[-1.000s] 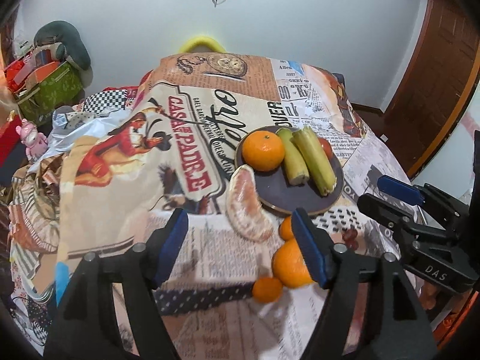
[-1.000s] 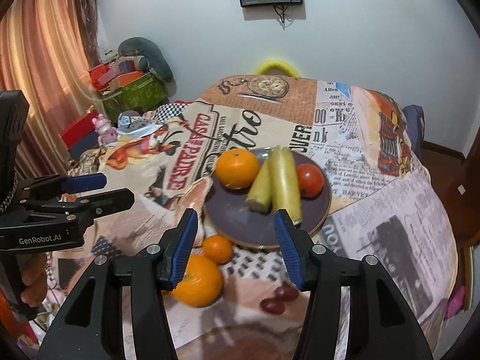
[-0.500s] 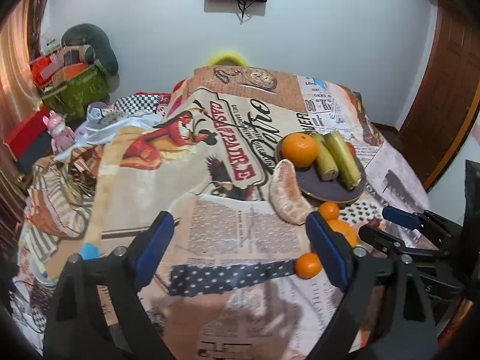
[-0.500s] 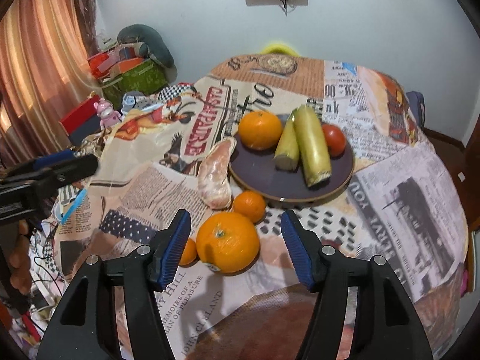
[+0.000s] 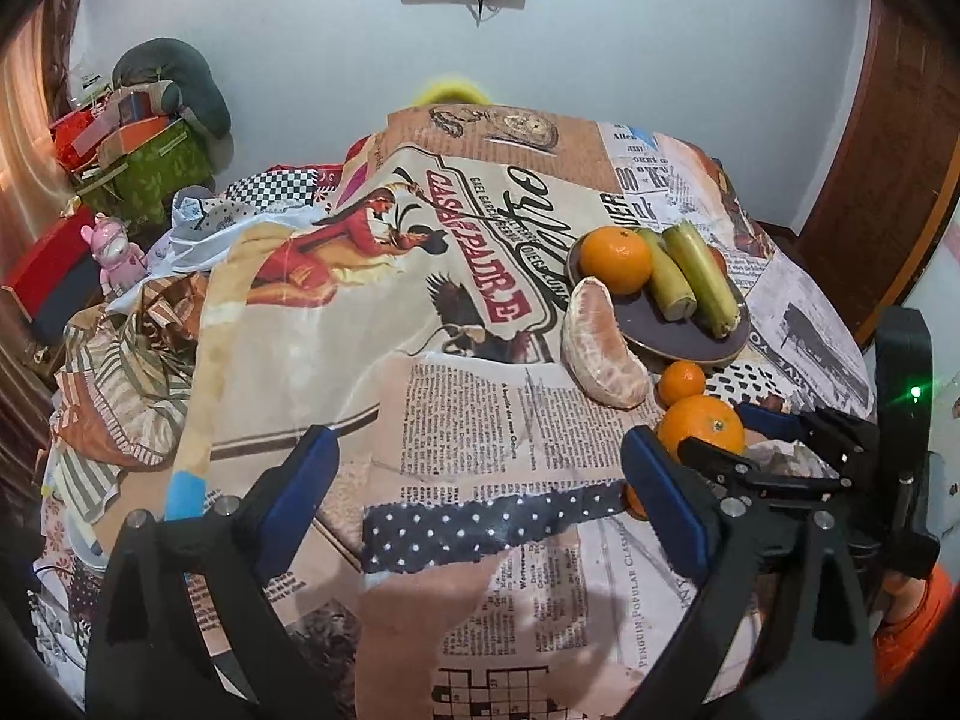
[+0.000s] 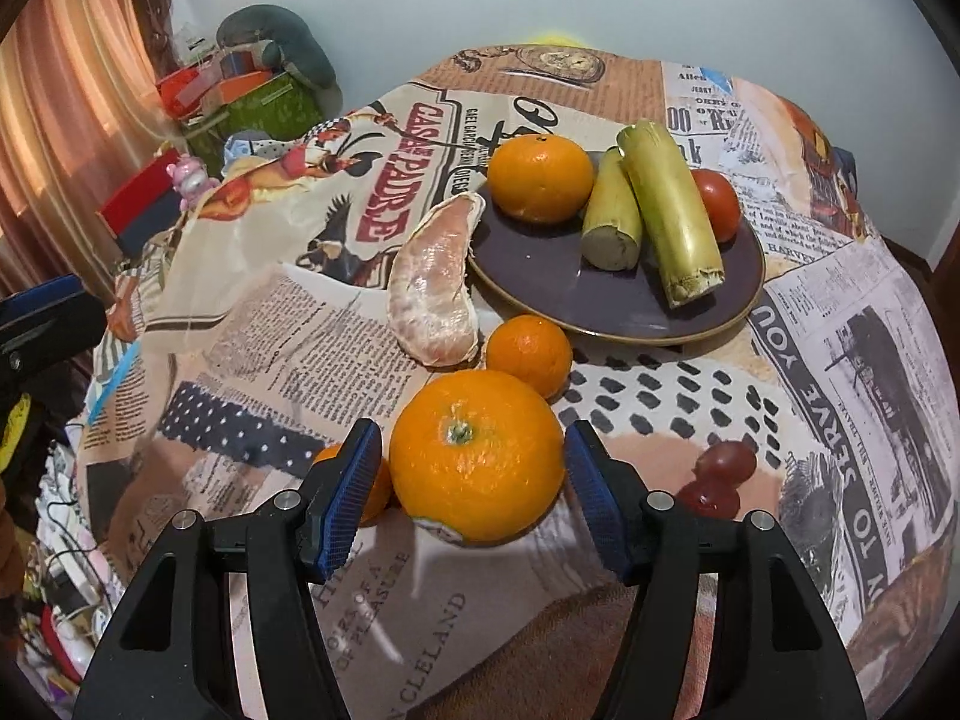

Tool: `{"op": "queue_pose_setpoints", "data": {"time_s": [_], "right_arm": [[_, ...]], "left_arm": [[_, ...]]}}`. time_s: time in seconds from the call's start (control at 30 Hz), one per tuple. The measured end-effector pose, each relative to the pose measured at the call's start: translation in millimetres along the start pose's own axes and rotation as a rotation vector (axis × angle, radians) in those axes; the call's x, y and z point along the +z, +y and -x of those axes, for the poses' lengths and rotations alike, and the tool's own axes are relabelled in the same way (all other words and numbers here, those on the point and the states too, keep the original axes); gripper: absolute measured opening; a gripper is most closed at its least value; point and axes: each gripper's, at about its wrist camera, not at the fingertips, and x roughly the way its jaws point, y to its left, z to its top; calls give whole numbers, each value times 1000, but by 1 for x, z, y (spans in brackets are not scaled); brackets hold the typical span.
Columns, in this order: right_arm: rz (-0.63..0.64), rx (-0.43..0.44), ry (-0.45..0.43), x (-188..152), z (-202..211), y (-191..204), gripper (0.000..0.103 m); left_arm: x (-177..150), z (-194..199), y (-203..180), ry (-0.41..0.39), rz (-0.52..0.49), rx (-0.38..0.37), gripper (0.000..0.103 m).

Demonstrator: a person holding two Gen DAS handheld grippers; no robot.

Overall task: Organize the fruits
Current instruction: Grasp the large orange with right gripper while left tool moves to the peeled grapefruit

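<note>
Plate (image 6: 618, 306): round, dark purple glazed dish with a tan rim, our landmark, resting on a tablecloth (image 6: 840, 324) printed with newspaper text and posters. On the plate we count one smooth orange (image 6: 539, 177) at its far left, two pale green ribbed stalks (image 6: 672, 204) with cut ends lying side by side across the middle, and a glossy red tomato (image 6: 717, 204) behind them at the far right.

Segment (image 6: 435, 288): large peeled citrus wedge, pale pink with white pith, curved, lying against the plate's left rim.

Small orange (image 6: 528, 354): round, just in front of the plate's near rim, beside the wedge's near tip.

Large orange (image 6: 477, 456): dimpled skin, green stem scar facing up, nearer to us than the small orange and touching or almost touching it. Our right gripper (image 6: 474, 492) stands spread, its blue ribbed pads on either side of this orange with a gap on each side, not pinching it. A further small orange (image 6: 375, 489) sits partly hidden behind the left pad.

Grapes (image 6: 717, 477): two dark red, shiny, well in front of the plate's right side.

Left gripper (image 5: 480, 492): spread wide, holding nothing, over bare cloth well to the left of the plate. The cloth drops away at the table's curved edge beyond the plate's right side.
</note>
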Motion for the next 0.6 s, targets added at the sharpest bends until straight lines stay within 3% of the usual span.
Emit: {"op": "queue_pose_setpoints", "data": {"time_s": [0.23, 0.47, 0.6], "right_arm": [[-31, 15, 26, 1, -11, -4, 64], [-64, 48, 68, 0, -19, -8, 64], [-80, 86, 77, 0, -19, -14, 63]], "left_arm": [[-5, -9, -1, 10, 1, -8, 96], [-8, -20, -5, 38, 4, -16, 82], [-7, -22, -7, 44, 2, -10, 80]]}}
